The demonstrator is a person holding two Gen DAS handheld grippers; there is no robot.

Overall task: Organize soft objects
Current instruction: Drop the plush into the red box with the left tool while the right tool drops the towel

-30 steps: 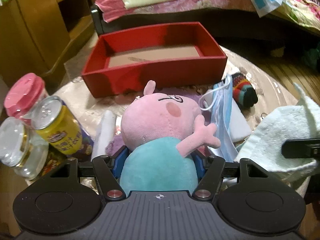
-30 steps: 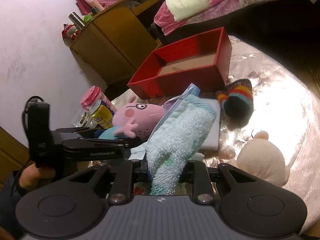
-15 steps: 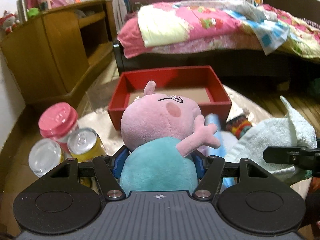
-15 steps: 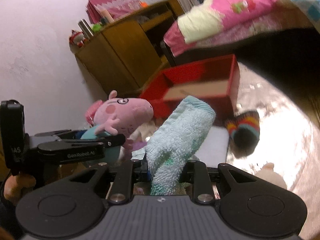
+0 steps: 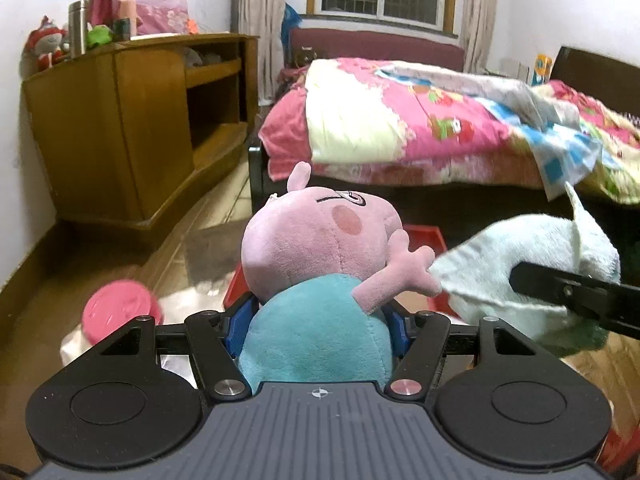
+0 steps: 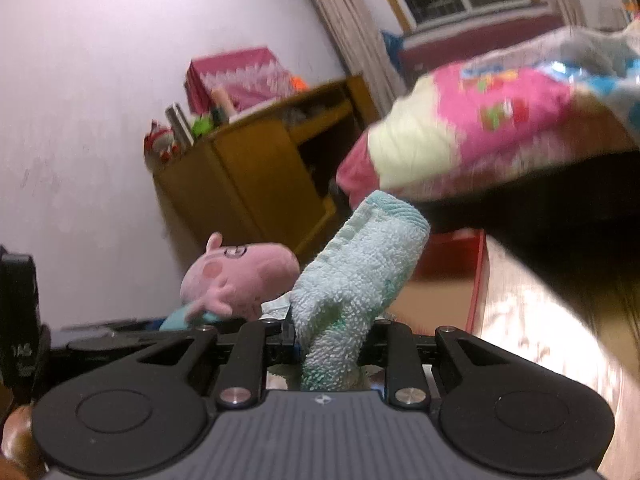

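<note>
My left gripper [image 5: 318,322] is shut on a pink pig plush [image 5: 320,248] with a teal body, held up in the air. My right gripper [image 6: 330,340] is shut on a pale green towel [image 6: 360,280], also lifted. The towel [image 5: 520,272] shows at the right of the left wrist view, the plush [image 6: 236,276] at the left of the right wrist view. The red box [image 5: 424,236] lies below and beyond both, mostly hidden behind the plush; its corner [image 6: 452,256] shows behind the towel.
A pink-lidded jar [image 5: 120,308] stands at lower left on the shiny table [image 6: 532,320]. A wooden cabinet [image 5: 132,128] is at the left, a bed with a pink quilt [image 5: 440,120] beyond the table.
Both grippers have risen and tilted up with the plush and towel held. The table, cans and red box have dropped low in view; the room now fills the frames.
</note>
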